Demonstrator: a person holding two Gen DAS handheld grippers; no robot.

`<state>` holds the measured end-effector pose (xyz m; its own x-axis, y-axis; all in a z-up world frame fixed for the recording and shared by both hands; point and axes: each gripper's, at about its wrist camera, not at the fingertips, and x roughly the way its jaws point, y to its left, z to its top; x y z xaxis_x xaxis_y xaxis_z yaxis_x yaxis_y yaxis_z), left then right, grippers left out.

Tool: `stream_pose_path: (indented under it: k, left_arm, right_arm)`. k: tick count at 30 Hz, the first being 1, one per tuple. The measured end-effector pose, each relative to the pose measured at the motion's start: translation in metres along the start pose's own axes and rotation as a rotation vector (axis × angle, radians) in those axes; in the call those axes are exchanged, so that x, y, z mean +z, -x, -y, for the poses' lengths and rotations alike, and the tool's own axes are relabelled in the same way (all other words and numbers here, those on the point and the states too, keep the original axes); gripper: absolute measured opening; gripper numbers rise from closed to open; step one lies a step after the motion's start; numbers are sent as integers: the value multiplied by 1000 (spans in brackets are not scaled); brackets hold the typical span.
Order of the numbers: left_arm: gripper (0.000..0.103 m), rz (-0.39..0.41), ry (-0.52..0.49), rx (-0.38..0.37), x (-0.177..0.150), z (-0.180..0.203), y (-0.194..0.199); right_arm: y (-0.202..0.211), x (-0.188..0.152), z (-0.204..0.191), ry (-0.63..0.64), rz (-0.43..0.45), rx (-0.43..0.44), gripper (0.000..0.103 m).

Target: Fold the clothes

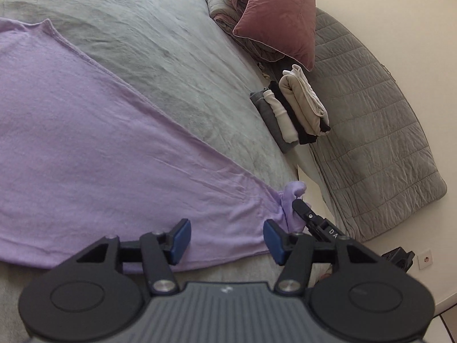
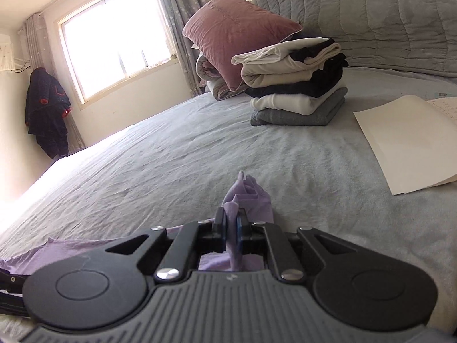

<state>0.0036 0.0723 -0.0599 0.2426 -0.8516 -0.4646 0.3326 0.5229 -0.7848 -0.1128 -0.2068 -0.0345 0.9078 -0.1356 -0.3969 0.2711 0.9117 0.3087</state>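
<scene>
Nearest the left wrist camera, the left gripper (image 1: 227, 240) hangs over the near edge of the lilac garment (image 1: 85, 148), its blue pads (image 1: 180, 241) standing apart with only flat cloth beneath them, nothing pinched. The garment lies spread across the grey bedsheet (image 1: 160, 57). At its right corner the right gripper (image 2: 232, 224) is clamped narrow on a bunched fold of the lilac cloth (which pokes up past the fingertips). Farther off, a stack of folded clothes (image 2: 297, 85) sits beside a pink pillow (image 2: 234, 37), with a paper sheet (image 2: 405, 143) to the right.
</scene>
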Motion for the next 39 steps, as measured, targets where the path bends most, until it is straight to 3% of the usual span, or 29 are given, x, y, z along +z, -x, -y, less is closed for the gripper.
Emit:
stream_pose_path:
  k: [6, 12, 17, 21, 23, 27, 29, 33, 34, 36, 37, 39]
  left_arm:
    - [59, -10, 90, -75, 0, -5, -17]
    - [61, 11, 159, -112, 4, -7, -23]
    - [59, 37, 157, -62, 6, -2, -27]
    - [58, 35, 133, -21, 8, 5, -33]
    - [51, 30, 120, 0, 9, 9, -37]
    - [49, 20, 99, 37, 10, 14, -43]
    - [45, 20, 84, 63, 9, 16, -42]
    - [31, 18, 69, 121, 10, 19, -41]
    - [28, 18, 66, 132, 10, 19, -40]
    - [19, 21, 41, 169, 11, 23, -39]
    - [9, 26, 23, 189, 11, 25, -38]
    - [2, 46, -27, 217, 13, 31, -33]
  right_arm:
    - [-3, -16, -46, 142, -80, 156, 8]
    - [0, -33, -80, 271, -124, 246, 7]
    - [4, -41, -101, 382, -127, 274, 7]
    - [1, -43, -100, 425, -133, 237, 8]
    - [1, -44, -96, 426, -142, 226, 14]
    - [0, -47, -92, 430, -165, 223, 18]
    - [1, -50, -92, 437, -163, 224, 31]
    - [2, -56, -94, 462, -152, 232, 32]
    - [2, -57, -94, 464, -155, 233, 31]
    - [1, -56, -96, 452, -163, 245, 12]
    - [0, -54, -96, 442, -169, 253, 6]
    - [-2, -48, -98, 391, -187, 275, 6]
